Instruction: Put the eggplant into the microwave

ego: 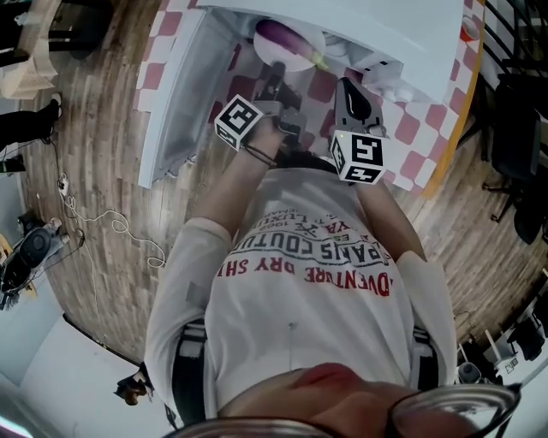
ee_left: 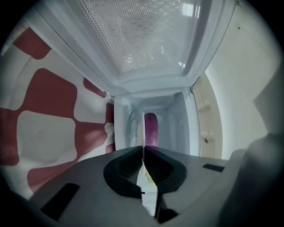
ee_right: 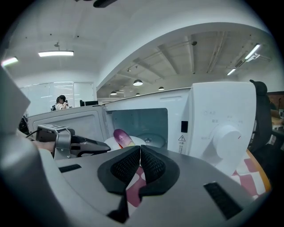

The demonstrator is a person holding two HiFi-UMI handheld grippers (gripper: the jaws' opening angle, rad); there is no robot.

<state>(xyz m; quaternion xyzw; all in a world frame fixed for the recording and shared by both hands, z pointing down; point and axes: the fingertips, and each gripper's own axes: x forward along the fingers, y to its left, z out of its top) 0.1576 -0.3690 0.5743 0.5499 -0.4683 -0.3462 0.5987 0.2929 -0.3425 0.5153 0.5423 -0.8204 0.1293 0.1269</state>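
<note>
A purple eggplant lies on a white plate at the mouth of the open white microwave. My left gripper is shut on the plate's near rim. In the left gripper view the plate shows edge-on between the closed jaws, with the eggplant beyond it inside the white cavity. The right gripper view shows the eggplant and plate in front of the glass turntable. My right gripper is shut and empty, and hangs to the right of the plate.
The microwave door hangs open to the left. Its control panel with a round knob is at the right. The microwave stands on a red-and-white checked cloth. Wooden floor and cables lie to the left of the table.
</note>
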